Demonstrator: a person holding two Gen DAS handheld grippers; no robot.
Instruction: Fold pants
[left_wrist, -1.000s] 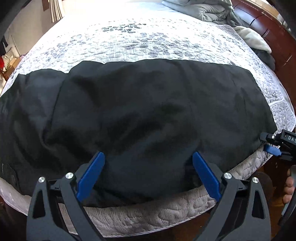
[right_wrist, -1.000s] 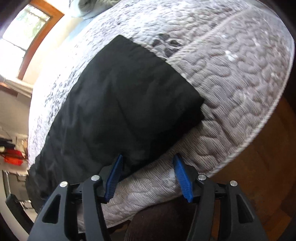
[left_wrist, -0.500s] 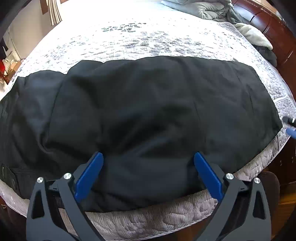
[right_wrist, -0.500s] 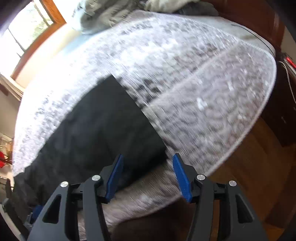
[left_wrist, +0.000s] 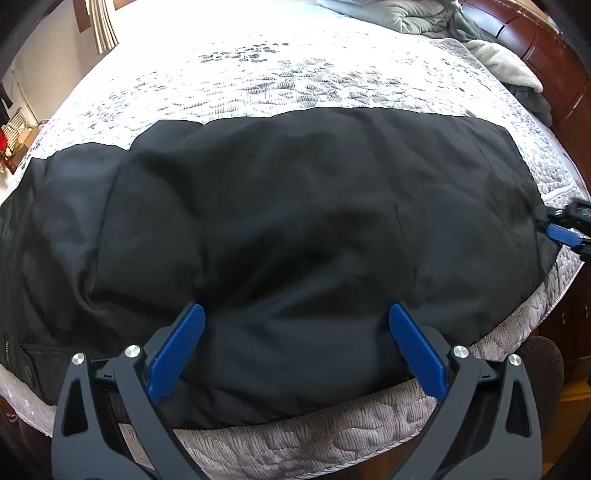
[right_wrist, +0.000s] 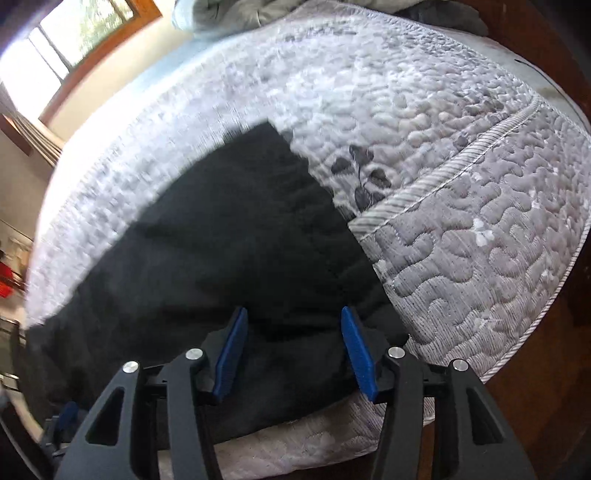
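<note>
Black pants (left_wrist: 295, 206) lie spread flat across the near part of the quilted bed (left_wrist: 280, 77), reaching from left to right. My left gripper (left_wrist: 295, 328) hovers open and wide over their near edge, its pads apart from the cloth. At the pants' right end (right_wrist: 236, 236), my right gripper (right_wrist: 293, 339) points down over the black fabric near the mattress corner. Its jaws are closing slightly, with fabric lying under the gap and neither pad pressing on it. The right gripper (left_wrist: 565, 227) also shows at the far right of the left wrist view.
A crumpled grey blanket (left_wrist: 410, 18) and a white throw (left_wrist: 506, 66) lie at the far end by the dark wooden bed frame (left_wrist: 546, 55). Wood floor (right_wrist: 546, 373) lies beyond the mattress corner. A window (right_wrist: 77, 40) is at the far left.
The right gripper has swung and rolled from straddling the pants' edge to standing over the black fabric at their right end. The left gripper has kept still and open.
</note>
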